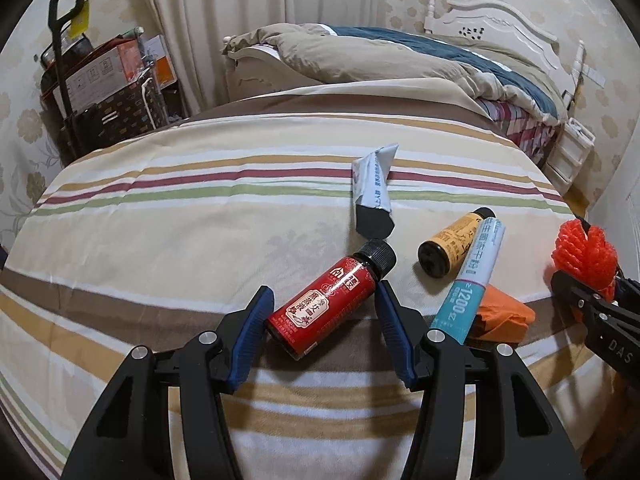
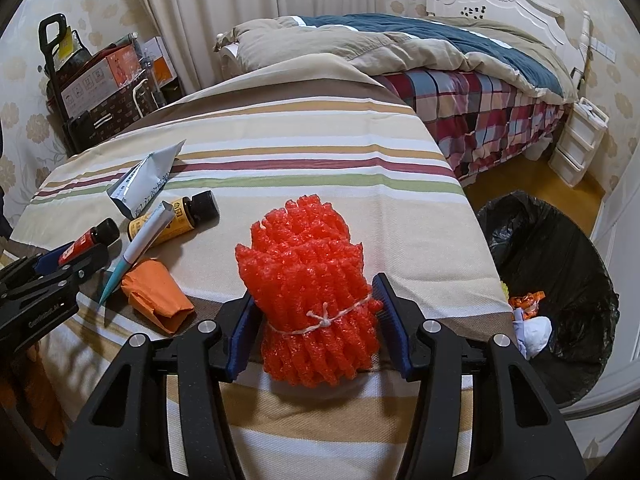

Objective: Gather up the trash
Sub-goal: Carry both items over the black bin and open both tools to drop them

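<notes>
The left gripper point(image 1: 324, 304) has its blue-padded fingers point(image 1: 256, 320) spread on either side of a small red-labelled bottle with a black screw cap point(image 1: 324, 304) that lies tilted on the striped cloth-covered worktop point(image 1: 200, 216); the left pad looks to touch the bottle, though whether the right pad does cannot be told. Just beyond it lie a crumpled grey-and-white paper wrapper point(image 1: 374, 192), a yellow-labelled bottle with a black cap point(image 1: 452, 248), a long white and teal tube-shaped packet point(image 1: 472, 280) resting against that bottle, and a crumpled orange paper piece point(image 1: 504, 316) beside the packet. The right gripper point(image 2: 316, 320) has its fingers point(image 2: 394, 320) pressed against both sides of a bundle of red-orange foam netting tied with string point(image 2: 308, 280), which sits at the worktop's right edge. On the floor to the right stands a bin lined with a black plastic bag point(image 2: 560, 248), with some crumpled scraps inside.
</notes>
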